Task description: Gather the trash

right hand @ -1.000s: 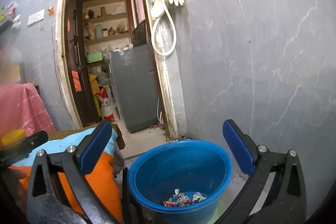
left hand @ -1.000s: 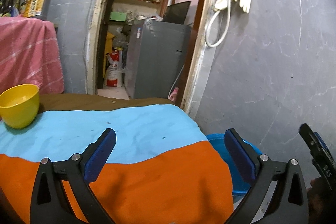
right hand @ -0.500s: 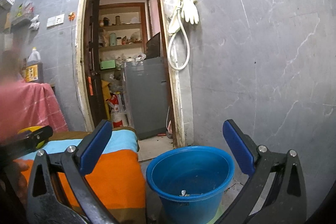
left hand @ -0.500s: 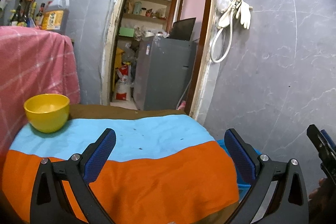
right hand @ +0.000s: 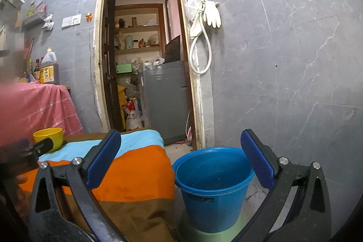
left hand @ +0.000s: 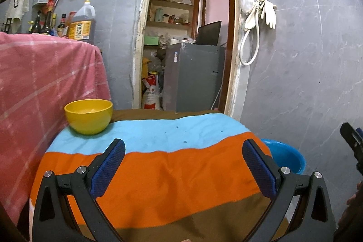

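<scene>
A blue bucket (right hand: 213, 180) stands on the floor to the right of the table; its rim (left hand: 285, 158) peeks past the table edge in the left wrist view. Its contents are hidden from here. My left gripper (left hand: 183, 165) hangs open over the orange band of the striped tablecloth (left hand: 163, 174), holding nothing. My right gripper (right hand: 181, 155) is open and empty too, hovering between the table's corner and the bucket. A yellow bowl (left hand: 88, 116) sits at the table's far left on the light blue band.
A surface draped in pink checked cloth (left hand: 45, 87) with bottles on top borders the table's left. Behind is a doorway with a grey fridge (left hand: 192, 81). A hose and gloves (left hand: 263, 15) hang on the grey tiled wall. The other gripper's tip (left hand: 351, 140) shows at right.
Both grippers have pulled back and up from the table and bucket. The bucket's trash, seen earlier from above, is now out of sight. Both stayed open.
</scene>
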Tool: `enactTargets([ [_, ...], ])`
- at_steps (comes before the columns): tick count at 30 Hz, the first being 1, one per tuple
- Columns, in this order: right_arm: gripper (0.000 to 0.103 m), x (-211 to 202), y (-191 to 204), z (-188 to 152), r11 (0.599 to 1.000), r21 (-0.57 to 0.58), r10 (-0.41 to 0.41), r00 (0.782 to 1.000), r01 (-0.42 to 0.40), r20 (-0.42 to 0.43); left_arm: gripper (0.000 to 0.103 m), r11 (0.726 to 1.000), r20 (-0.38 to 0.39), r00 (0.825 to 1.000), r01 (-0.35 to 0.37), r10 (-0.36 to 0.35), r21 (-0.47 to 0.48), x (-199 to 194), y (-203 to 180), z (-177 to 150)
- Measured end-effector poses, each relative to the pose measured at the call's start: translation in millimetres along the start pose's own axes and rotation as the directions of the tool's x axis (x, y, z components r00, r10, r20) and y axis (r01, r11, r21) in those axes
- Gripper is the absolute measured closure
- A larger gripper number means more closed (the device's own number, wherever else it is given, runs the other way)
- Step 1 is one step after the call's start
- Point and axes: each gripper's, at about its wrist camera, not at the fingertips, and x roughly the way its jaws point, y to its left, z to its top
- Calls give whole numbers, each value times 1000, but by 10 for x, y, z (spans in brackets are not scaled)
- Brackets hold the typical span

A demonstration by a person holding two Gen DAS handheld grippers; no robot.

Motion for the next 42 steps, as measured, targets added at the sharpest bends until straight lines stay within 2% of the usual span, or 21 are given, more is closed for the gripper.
enactTargets([
  [9, 0, -202, 135, -153, 999, -22, 30, 999, -30, 12, 2, 999, 29, 998, -49, 49, -6, -258, 114, -197],
  [19, 0, -248, 273, -377, 997, -48, 57, 997, -60, -45, 2, 998, 39, 997, -63, 63, 5, -437, 143, -346],
  [28, 0, -345, 289, -418, 997, -54, 50, 999, -51, -23, 2, 997, 32, 997, -67, 66, 25, -506, 137, -491],
  [32, 0, -354, 290, -449, 996, -62, 62, 997, -64, -41, 2, 998, 43, 997, -63, 62, 26, -530, 135, -535],
  [38, 0, -344, 374, -515, 992, -94, 77, 995, -83, -60, 2, 997, 10, 997, -79, 79, 15, -504, 175, -577],
  [42, 0, -329, 394, -547, 992, -101, 76, 995, -82, -66, 2, 996, 16, 996, -87, 87, 5, -523, 200, -587],
])
